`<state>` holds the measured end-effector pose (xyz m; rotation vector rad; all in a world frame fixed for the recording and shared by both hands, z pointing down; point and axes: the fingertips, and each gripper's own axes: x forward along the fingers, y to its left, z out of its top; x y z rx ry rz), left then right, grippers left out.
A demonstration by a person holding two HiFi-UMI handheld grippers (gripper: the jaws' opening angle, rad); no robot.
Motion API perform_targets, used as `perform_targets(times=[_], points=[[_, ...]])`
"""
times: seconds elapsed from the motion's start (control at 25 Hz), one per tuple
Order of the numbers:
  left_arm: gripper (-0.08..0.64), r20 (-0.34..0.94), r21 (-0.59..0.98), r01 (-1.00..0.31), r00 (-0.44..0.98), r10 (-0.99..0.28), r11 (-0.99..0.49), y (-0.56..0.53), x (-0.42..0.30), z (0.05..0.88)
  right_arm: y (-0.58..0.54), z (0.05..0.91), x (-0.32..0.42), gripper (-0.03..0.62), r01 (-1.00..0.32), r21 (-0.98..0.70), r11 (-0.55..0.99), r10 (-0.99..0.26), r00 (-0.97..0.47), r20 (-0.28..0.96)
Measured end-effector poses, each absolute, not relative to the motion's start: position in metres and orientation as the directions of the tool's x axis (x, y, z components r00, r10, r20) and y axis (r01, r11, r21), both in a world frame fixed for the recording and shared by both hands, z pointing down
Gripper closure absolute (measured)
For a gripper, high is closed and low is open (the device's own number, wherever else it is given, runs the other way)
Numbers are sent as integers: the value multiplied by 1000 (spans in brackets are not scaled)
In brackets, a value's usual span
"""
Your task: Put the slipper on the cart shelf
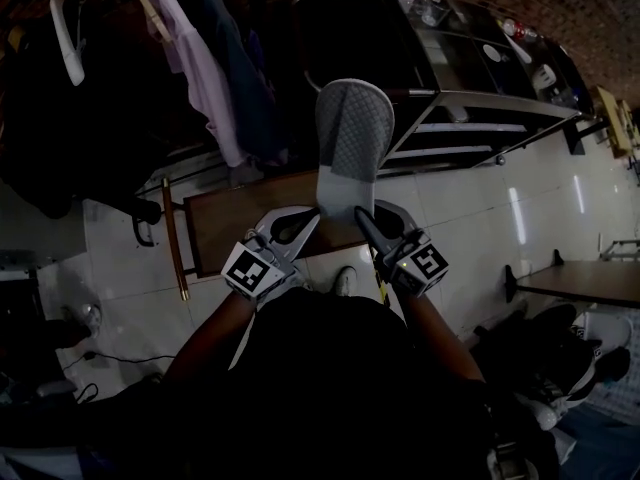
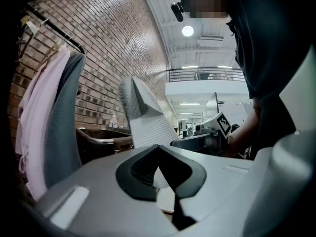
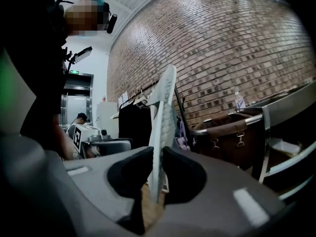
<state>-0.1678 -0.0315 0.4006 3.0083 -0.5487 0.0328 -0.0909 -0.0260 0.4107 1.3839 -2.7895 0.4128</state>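
With both the left gripper (image 1: 311,219) and the right gripper (image 1: 363,217) clamped on the heel end of the grey slipper (image 1: 352,138), which stands toe-up in the air short of the cart (image 1: 480,98), they should travel together, evenly, toward its shelf (image 1: 452,128).

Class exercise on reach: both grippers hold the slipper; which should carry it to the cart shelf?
Probably right: the right gripper clamps the slipper, and the cart stands on its side.
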Motion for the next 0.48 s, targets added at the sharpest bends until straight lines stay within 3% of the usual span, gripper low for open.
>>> perform_targets(times=[0.48], points=[[560, 50, 87, -262, 965, -259, -961, -19, -148, 414, -10, 425, -67, 532, -833, -254, 492, -838, -532, 124]])
